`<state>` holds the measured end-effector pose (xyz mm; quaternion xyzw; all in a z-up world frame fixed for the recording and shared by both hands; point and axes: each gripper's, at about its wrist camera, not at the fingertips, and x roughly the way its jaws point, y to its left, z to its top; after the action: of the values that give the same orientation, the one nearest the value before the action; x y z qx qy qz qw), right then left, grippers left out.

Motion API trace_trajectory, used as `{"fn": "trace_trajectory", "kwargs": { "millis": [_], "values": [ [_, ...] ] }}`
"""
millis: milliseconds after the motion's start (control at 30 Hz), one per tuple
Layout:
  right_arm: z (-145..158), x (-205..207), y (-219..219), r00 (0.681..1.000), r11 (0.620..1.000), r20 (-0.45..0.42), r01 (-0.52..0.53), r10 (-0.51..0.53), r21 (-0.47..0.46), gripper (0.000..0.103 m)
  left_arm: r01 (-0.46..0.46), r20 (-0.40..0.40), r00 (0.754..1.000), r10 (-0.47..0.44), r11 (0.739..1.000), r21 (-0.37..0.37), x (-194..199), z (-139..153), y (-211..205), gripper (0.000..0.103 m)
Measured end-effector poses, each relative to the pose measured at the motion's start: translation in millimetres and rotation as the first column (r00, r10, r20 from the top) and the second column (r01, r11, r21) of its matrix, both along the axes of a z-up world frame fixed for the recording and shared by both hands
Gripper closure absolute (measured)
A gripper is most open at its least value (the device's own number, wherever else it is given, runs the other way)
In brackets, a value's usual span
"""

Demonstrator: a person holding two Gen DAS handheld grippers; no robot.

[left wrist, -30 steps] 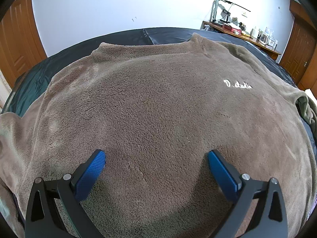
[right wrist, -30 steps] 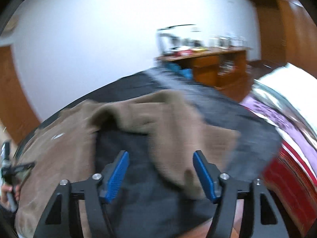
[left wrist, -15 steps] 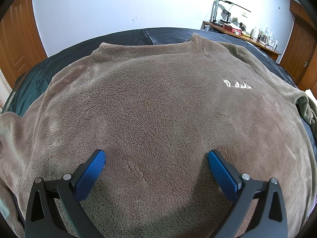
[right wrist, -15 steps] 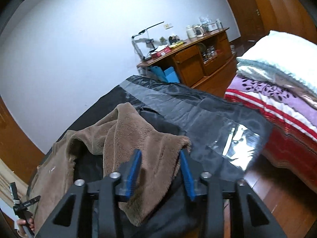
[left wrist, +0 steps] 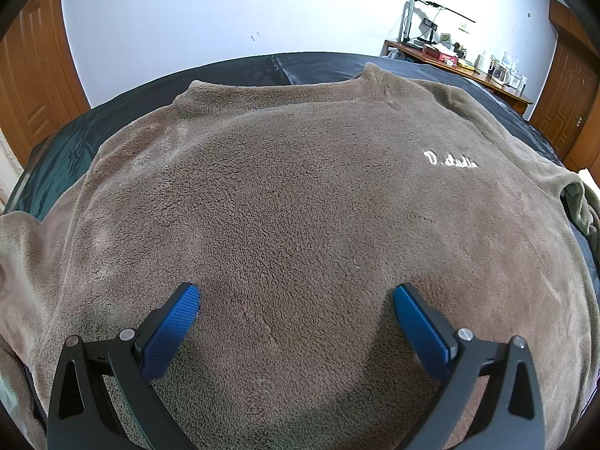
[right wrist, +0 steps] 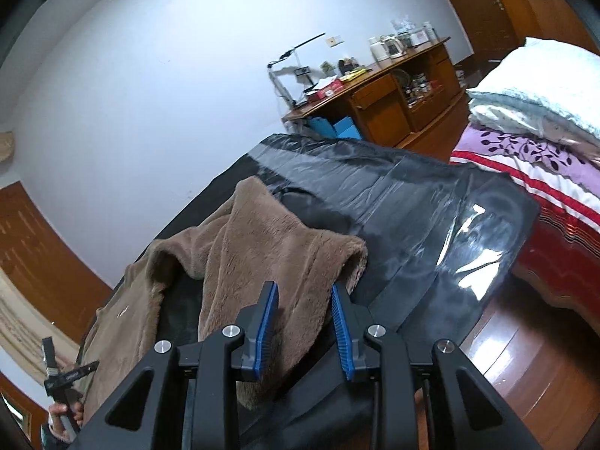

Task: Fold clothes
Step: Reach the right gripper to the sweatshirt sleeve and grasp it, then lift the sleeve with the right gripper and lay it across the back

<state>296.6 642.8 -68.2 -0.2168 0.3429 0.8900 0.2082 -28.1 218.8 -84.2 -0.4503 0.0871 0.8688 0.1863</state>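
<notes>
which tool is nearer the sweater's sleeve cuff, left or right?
Right. The right tool has its pads around the sleeve near the cuff, fleece between them. The left tool hangs open over the sweater body near the hem, away from that sleeve.

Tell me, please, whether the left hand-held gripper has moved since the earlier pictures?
No. The left hand-held gripper hangs open over the brown sweater, and its white lettering sits exactly where it did before.

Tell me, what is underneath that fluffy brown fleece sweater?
The fluffy brown fleece sweater lies spread on a shiny black plastic sheet, which shows around its collar and sides. Whatever is beneath the sheet, and directly under the sweater's middle, is covered and cannot be seen.
</notes>
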Motion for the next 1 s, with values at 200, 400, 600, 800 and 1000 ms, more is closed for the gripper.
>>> {"fn": "trace_trajectory", "kwargs": {
  "millis": [200,400,600,800,1000],
  "values": [
    [-2,-15,6,1.0,1.0,-0.01,-0.019,0.019,0.015,0.072,-0.002,0.0,1.0,0.002,1.0,-0.001,0,0,0,0.0],
    [-2,-28,8,0.999,0.999,-0.013,-0.032,0.033,0.036,0.072,-0.002,0.0,1.0,0.002,1.0,-0.001,-1,0,0,0.0],
    [10,-30,6,0.998,0.998,-0.051,-0.026,0.029,0.059,0.082,-0.004,0.0,1.0,0.004,1.0,-0.003,-1,0,0,0.0],
    [54,-27,19,0.993,0.984,-0.092,0.093,-0.08,0.15,0.094,-0.004,0.0,1.0,0.004,1.0,-0.003,-1,0,0,0.0],
    [115,-3,30,0.956,0.923,-0.185,0.271,-0.225,0.273,0.095,-0.003,0.0,1.0,0.003,1.0,-0.003,-2,0,0,0.0]
  ]
}}
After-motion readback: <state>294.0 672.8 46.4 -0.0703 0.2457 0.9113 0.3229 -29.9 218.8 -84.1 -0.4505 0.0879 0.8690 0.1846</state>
